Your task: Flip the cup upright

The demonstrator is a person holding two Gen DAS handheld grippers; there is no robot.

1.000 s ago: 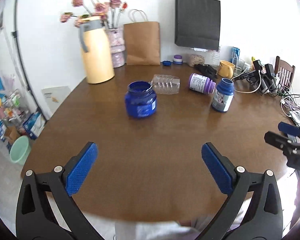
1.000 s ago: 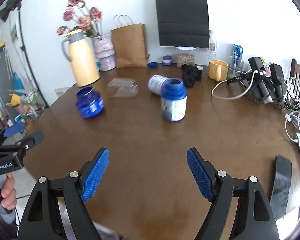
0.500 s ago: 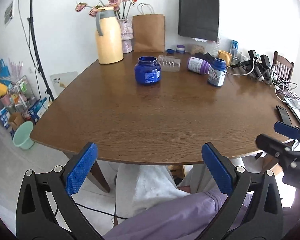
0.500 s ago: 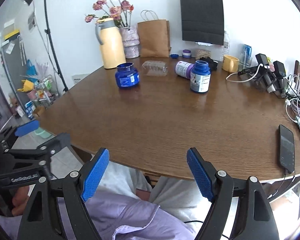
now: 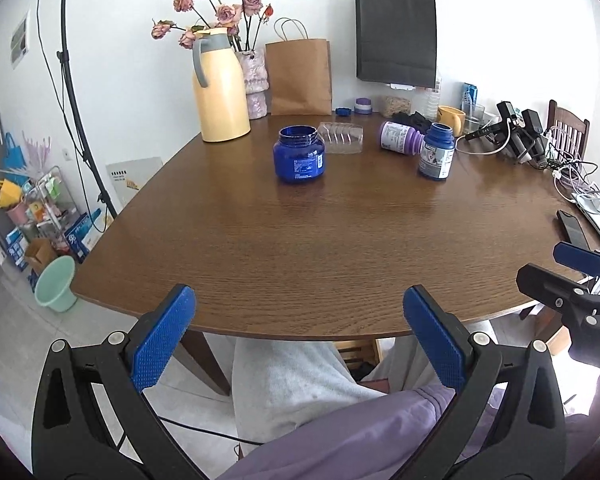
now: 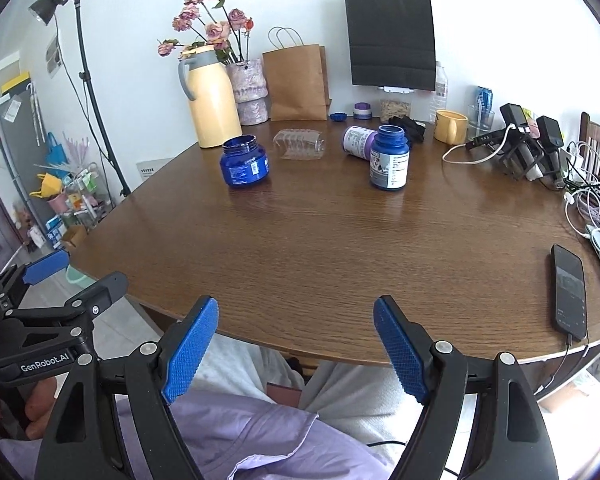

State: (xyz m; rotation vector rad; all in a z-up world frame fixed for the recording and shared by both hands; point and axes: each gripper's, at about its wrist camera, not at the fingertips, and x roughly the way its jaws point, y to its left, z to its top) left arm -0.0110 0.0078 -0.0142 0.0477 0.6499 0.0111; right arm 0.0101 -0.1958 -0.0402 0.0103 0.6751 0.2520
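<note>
Phone [image 6: 569, 292] plain from right wrist, foreshortened from left.

- Printing on the labels of the wide blue jar [image 5: 299, 159] and the tall blue bottle [image 6: 389, 158] too small to read
- Purple bottle [image 6: 356, 142] partly covered by that tall bottle in the right wrist view
- Clear ribbed cup [image 5: 341, 138]: open end impossible to tell through the see-through plastic
- Dark heap [image 5: 414, 119] behind the bottles unidentifiable
- Phone [image 5: 573, 229] partly cut off behind the right gripper [image 5: 572, 276]
</note>
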